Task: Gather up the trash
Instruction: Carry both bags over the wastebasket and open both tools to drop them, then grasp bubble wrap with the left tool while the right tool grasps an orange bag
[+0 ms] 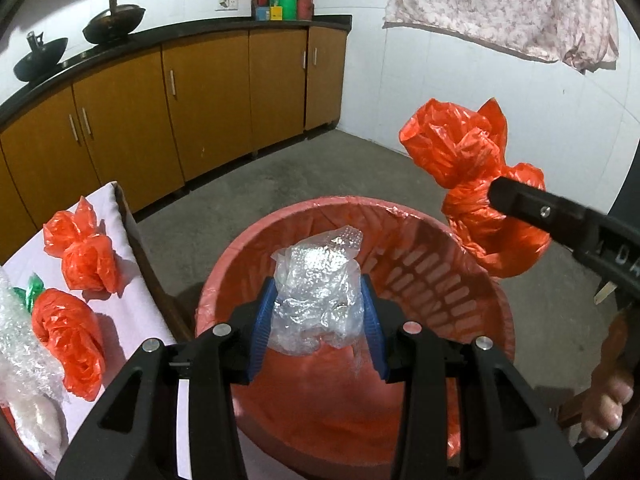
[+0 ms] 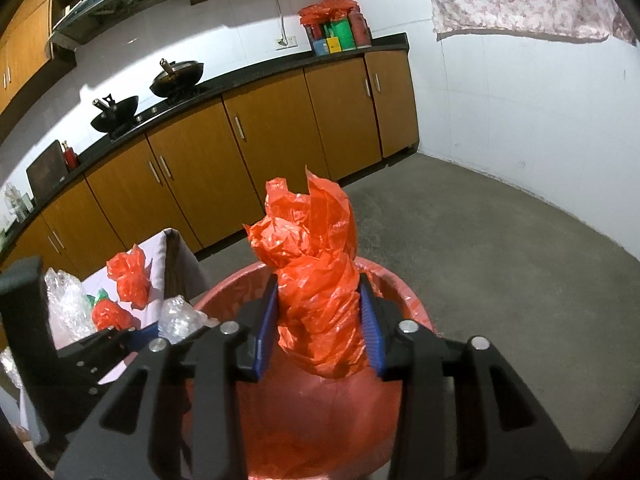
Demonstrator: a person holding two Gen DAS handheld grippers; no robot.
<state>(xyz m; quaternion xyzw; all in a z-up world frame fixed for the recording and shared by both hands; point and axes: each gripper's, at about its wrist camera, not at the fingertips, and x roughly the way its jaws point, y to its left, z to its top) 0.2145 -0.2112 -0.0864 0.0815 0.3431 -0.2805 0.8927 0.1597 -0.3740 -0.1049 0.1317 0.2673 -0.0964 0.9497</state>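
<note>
A red bin (image 1: 420, 216) lined with a red bag stands on the floor right below both grippers. My left gripper (image 1: 318, 280) is shut on a crumpled wad of clear plastic (image 1: 316, 304), held over the bin's mouth. My right gripper (image 2: 318, 280) is shut on a twisted orange plastic bag (image 2: 312, 240), held above the bin's rim (image 2: 400, 284). In the left wrist view that orange bag (image 1: 472, 160) hangs at the right over the rim, with one black finger (image 1: 520, 202) of the right gripper on it. The right wrist view catches the clear wad (image 2: 180, 316) at the left.
A table with a white cloth (image 1: 120, 220) at the left holds two orange bags (image 1: 88, 256) (image 1: 68, 340), a green scrap and bubble wrap (image 1: 20, 340). Brown cabinets (image 1: 200, 100) with woks on top line the far wall. A person's toes (image 1: 608, 404) are beside the bin.
</note>
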